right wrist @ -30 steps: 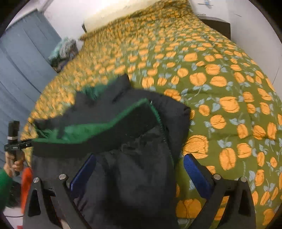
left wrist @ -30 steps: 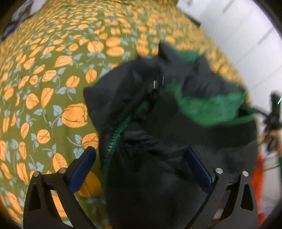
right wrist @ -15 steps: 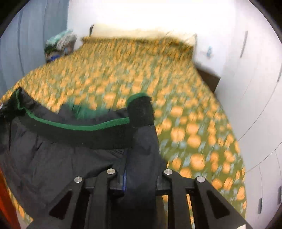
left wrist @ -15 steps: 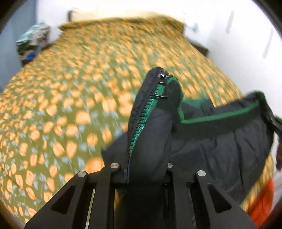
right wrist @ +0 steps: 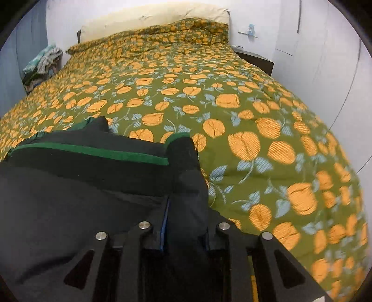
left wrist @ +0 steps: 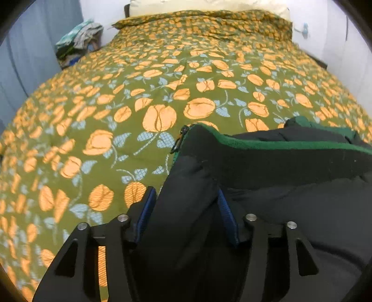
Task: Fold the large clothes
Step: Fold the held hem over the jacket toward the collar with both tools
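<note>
Black jacket [left wrist: 290, 197], green-trimmed collar, green zipper: lies at near edge of bed, spread between both grippers, collar band stretched across.
Left gripper [left wrist: 186, 209]: jaws opening; jacket's zipper-side front edge between blue pads, left pad seems just clear of fabric, right pad against it.
Right gripper [right wrist: 183, 230]: jaws opening slightly, pads pressed on opposite collar-end fold of jacket.
Bedspread [left wrist: 162, 93]: olive, orange flower print, covers bed.
Pillow [right wrist: 151, 21]: cream, at head of bed.
Clothes pile [left wrist: 79, 39]: beside bed, far left.
</note>
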The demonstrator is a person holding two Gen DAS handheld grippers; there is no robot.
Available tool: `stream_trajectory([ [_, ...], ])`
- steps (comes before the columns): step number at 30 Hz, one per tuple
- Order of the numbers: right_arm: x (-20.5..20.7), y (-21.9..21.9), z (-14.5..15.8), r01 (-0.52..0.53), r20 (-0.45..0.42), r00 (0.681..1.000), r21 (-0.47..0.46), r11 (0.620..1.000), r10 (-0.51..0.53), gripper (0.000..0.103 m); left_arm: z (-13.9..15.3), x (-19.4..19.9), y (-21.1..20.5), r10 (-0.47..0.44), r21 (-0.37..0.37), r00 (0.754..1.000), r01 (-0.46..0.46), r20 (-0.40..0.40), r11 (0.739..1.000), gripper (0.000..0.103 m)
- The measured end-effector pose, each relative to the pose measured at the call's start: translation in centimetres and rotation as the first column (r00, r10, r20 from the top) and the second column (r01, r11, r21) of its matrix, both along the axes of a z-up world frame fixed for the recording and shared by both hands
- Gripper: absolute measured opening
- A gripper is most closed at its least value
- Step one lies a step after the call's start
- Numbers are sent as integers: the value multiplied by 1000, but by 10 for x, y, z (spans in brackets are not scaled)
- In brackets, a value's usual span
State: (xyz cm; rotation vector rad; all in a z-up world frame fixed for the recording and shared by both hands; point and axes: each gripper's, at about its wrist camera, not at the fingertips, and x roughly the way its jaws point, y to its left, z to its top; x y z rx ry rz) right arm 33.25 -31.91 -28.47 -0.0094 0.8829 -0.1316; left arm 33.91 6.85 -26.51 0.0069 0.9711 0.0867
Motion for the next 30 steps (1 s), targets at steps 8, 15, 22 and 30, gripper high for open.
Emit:
stream_trajectory([
  [8, 5, -9, -23, 7, 24, 1000, 93, 996, -10, 26, -16, -3, 0, 10, -72, 999, -7, 35, 997, 62],
  [15, 10, -10, -31, 6, 41, 999, 120, 993, -11, 27, -20, 0, 3, 16, -124, 999, -11, 39, 992, 63],
  [22, 10, -14, -35, 5, 49, 999, 149, 989, -12, 27, -23, 2, 6, 19, -148, 999, -13, 37, 989, 65],
  [30, 10, -16, -38, 5, 64, 998, 169, 986, -16, 27, -25, 4, 6, 22, -153, 999, -16, 38, 988, 66],
])
